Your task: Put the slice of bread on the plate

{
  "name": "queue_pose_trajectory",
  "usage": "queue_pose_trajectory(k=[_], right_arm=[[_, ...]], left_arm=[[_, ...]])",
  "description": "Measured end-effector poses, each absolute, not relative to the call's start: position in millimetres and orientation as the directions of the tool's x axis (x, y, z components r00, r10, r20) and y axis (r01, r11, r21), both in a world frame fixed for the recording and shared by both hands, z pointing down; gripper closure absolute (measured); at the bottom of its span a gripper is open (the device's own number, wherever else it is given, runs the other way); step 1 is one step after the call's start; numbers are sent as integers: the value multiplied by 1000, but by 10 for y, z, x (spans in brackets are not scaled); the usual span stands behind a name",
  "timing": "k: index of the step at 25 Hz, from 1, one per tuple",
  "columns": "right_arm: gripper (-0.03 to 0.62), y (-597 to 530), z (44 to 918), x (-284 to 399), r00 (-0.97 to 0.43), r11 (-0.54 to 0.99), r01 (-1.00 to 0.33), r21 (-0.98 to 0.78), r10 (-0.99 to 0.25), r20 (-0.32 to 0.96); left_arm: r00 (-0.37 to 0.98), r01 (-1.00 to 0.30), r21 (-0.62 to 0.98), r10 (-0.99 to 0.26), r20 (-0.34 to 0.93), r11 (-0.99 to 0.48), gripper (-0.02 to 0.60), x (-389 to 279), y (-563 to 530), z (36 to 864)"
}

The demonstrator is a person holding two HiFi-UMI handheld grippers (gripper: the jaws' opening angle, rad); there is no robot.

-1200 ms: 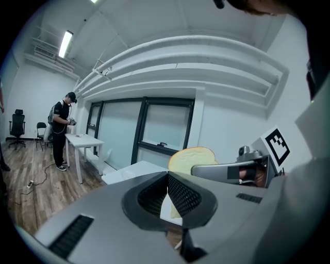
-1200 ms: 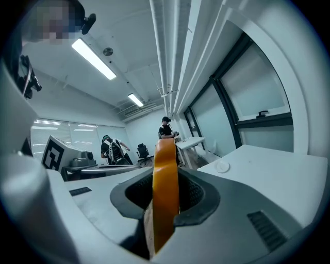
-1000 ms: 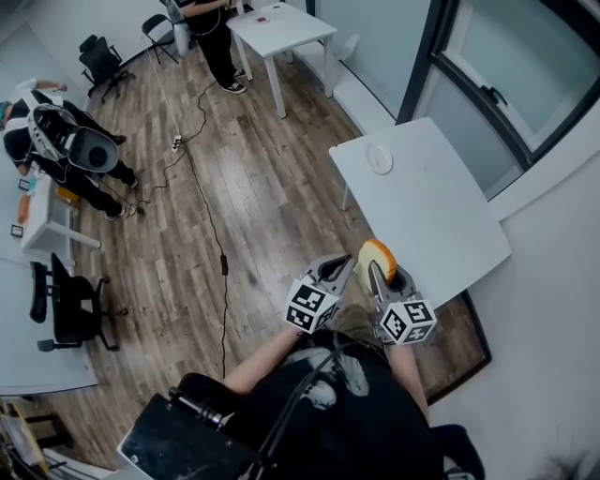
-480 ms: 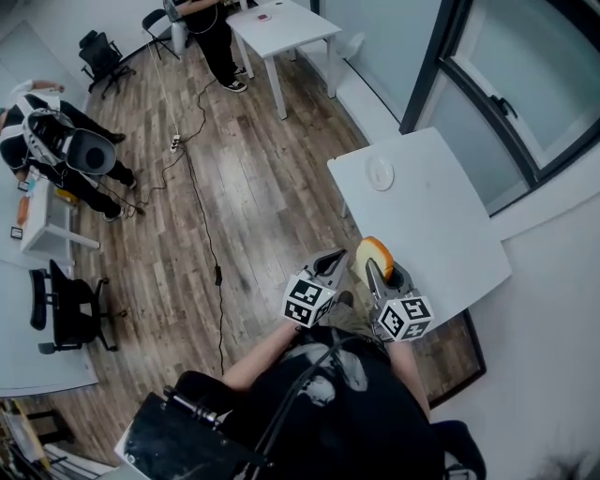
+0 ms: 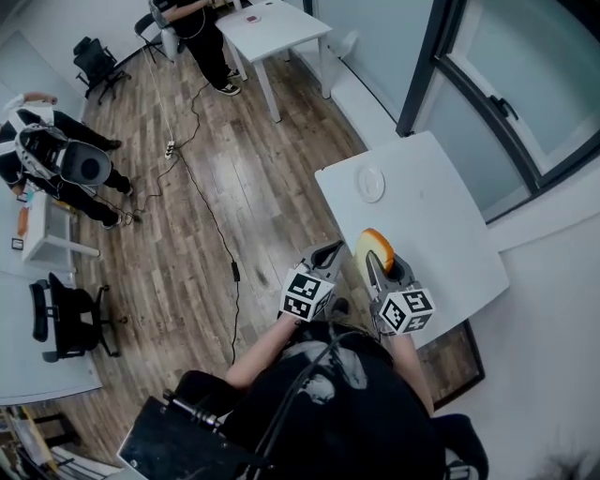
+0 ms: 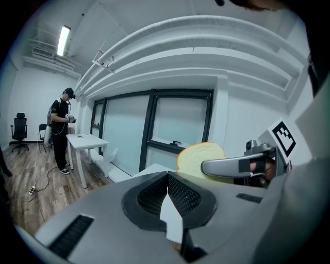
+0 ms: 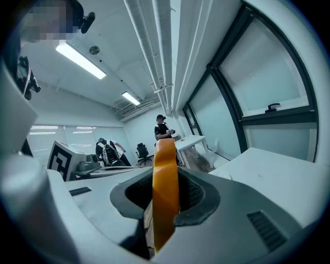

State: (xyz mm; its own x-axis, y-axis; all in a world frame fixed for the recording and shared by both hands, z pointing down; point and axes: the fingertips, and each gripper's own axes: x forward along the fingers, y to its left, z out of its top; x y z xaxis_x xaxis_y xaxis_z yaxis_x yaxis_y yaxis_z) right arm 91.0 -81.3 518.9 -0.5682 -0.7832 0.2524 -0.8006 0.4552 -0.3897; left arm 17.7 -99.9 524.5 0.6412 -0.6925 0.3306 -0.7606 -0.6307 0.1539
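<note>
In the head view a slice of bread, pale with an orange-brown crust, stands upright in my right gripper, which is shut on it over the near edge of the white table. A small white plate lies on the table's far left part, well ahead of the bread. My left gripper hangs beside the right one, off the table's left edge, its jaws together with nothing in them. The right gripper view shows the slice edge-on between the pads. The left gripper view shows the bread to its right.
A second white table stands at the far end with a person beside it. Another person is at the left near black office chairs. A cable runs over the wood floor. Glass windows line the right wall.
Both grippers have moved forward side by side with the bread. The table and plate have come closer, and the slice now hangs over the table's near edge.
</note>
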Motion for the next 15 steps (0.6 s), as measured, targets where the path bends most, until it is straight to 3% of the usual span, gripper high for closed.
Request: queue_pose_trajectory(k=[15], right_arm=[[494,-2025,5458,802,-468,355,-870,-341,-812,348]], left_arm=[[692,-706,171,-618,374,-687,575,-67,-2315,5453]])
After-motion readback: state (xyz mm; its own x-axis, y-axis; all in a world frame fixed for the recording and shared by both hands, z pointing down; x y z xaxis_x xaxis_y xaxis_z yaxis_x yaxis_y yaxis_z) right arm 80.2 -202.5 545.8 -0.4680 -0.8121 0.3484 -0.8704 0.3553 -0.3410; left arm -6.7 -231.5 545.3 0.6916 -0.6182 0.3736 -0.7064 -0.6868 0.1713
